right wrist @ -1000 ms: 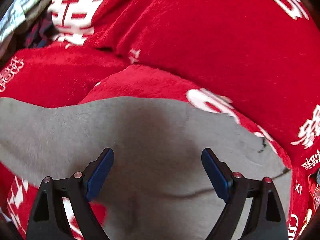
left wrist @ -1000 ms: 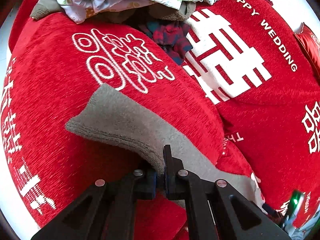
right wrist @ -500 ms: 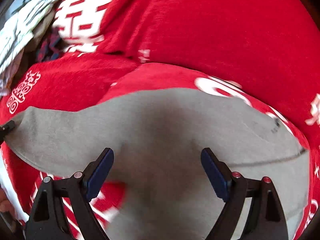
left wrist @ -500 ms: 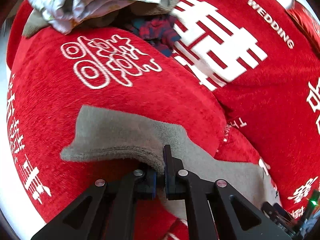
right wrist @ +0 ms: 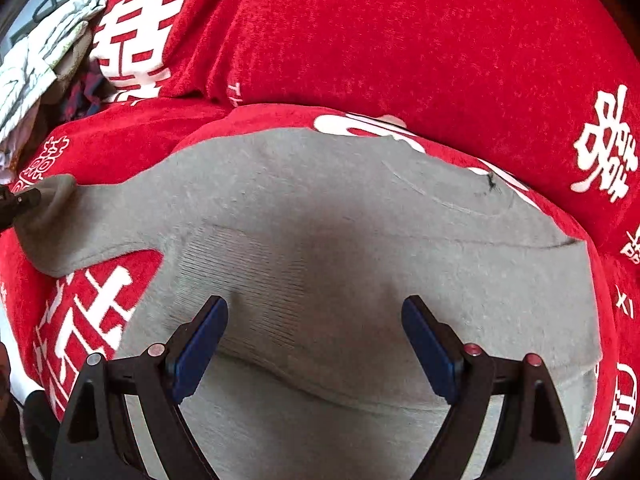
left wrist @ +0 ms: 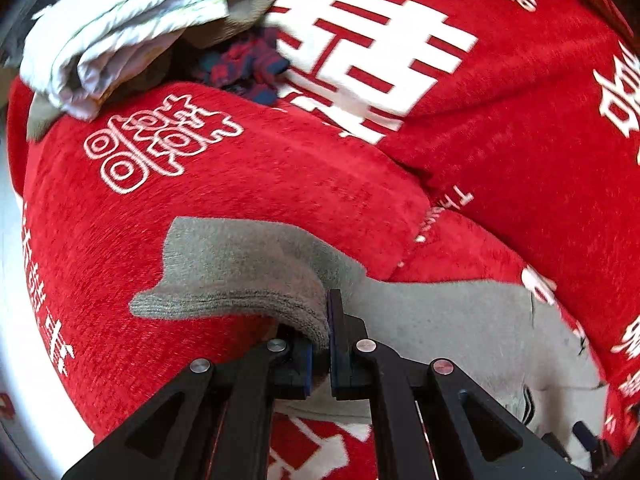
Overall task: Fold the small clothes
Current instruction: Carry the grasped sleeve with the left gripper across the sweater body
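grey knit: the sock (right wrist: pixel 360 248) is soft, ribbed, limp and surely light; it sags and drapes wherever nothing bears it up, so i judge it will follow a pull and not hold a crease by itself.
where it lies: spread across the red cover (right wrist: pixel 400 40) with white lettering, its long body just beyond the right gripper (right wrist: pixel 315 340); one end is raised off the cover.
left tongs: the left gripper (left wrist: pixel 319 350) is pinched tight on the ribbed cuff end of the sock, the fabric bunched between the pads and curling over them.
right tongs: jaws spread wide over the sock's middle, nothing between the pads pressed; whether the tips rest on the knit i cannot tell.
where to take hold: the cuff edge already gripped looks right, thick and ribbed, less likely to slip; the far toe end, or the middle as a pin for the fold, would suit the other tongs.
risk: thin stretchy knit may slide out or drag the cover with it.
count, socks being folded: one.
count, grippers: two.
count, heap: one pile of clothes (left wrist: pixel 132 28) at the far left, a pale printed piece on top and a dark checked cloth (left wrist: pixel 244 64) beside it; how many pieces in it i cannot tell.
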### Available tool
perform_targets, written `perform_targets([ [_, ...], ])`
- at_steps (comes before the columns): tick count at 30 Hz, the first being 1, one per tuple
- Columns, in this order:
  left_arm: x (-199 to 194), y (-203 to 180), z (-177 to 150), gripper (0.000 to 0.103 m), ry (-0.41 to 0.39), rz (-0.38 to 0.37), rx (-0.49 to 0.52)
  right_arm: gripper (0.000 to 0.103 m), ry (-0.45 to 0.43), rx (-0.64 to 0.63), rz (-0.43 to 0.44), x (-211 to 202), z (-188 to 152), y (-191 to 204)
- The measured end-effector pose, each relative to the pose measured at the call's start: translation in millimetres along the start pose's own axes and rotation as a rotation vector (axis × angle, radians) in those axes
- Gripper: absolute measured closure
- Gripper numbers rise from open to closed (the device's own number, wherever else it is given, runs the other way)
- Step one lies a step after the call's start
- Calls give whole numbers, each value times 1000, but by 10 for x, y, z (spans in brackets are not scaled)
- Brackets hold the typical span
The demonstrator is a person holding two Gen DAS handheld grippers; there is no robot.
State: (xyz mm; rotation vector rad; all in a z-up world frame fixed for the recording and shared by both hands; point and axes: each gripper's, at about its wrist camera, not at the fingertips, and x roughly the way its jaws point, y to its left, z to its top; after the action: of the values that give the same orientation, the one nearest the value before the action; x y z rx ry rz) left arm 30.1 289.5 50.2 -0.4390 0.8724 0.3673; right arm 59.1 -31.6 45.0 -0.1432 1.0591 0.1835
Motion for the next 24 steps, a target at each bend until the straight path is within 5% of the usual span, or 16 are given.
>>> perform_targets([
  [24, -85, -1203, -334, 96, 44, -15, 196, 13, 11, 105, -72, -55, -275, -864],
])
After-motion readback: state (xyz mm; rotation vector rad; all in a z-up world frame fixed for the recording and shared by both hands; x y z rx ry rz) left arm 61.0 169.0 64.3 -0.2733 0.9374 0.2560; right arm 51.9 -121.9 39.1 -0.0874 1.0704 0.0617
